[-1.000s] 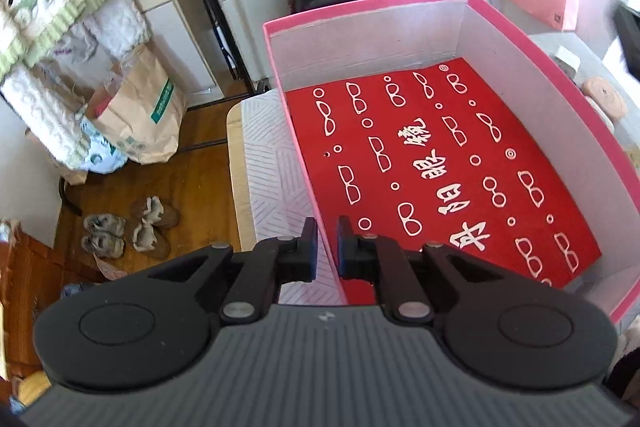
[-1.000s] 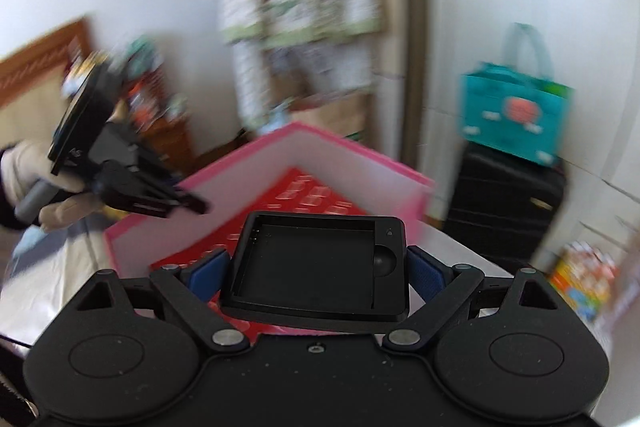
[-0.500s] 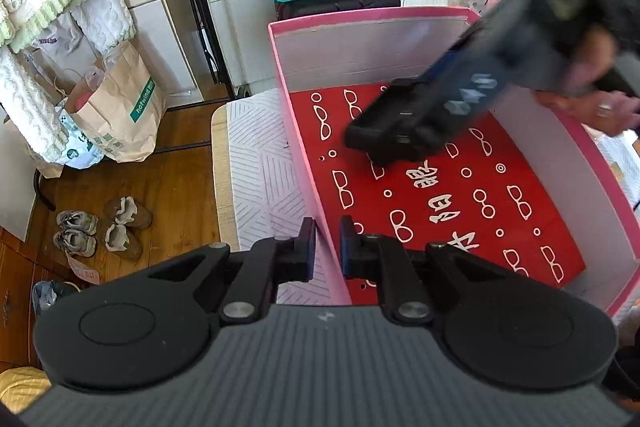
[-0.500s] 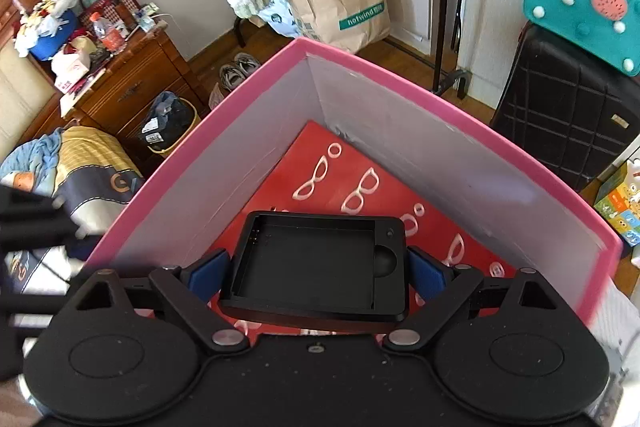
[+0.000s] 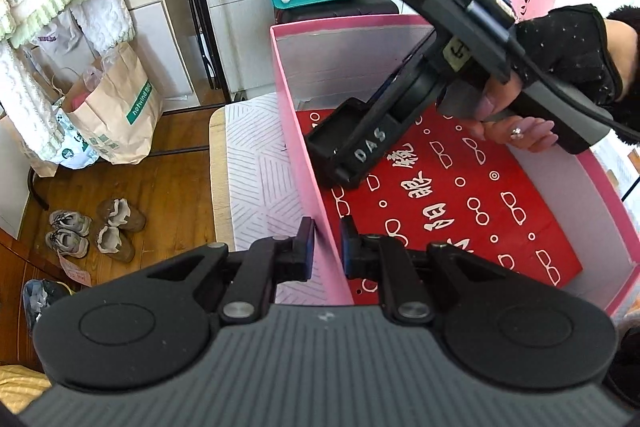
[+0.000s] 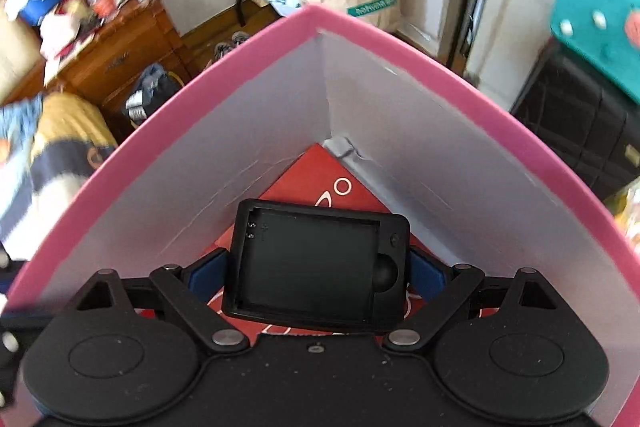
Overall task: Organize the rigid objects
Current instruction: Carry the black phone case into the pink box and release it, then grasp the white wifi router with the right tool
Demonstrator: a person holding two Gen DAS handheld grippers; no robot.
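**Black tray going into the far corner of the pink box**

I am carrying a black tray in the right tongs, the blue pads pinching it across its two short ends. In the right wrist view it is hanging low inside the pink box, pointing at the box corner at 12 o'clock, over the red printed sheet on the floor of the box. Whether it is touching that sheet yet, I cannot tell.

I am judging the tray to be hard moulded plastic: light, stiff, not fragile, but smooth enough to slip or twist if I am gripping it off-centre. The short ends are giving flat faces, so I am keeping hold there.

The left tongs are nearly pressed together, straddling the box's thin left wall and, I think, steadying it; that cardboard wall is looking light and bendy. From the left wrist view, the tray is sitting at about 12 o'clock, just beside that same wall.
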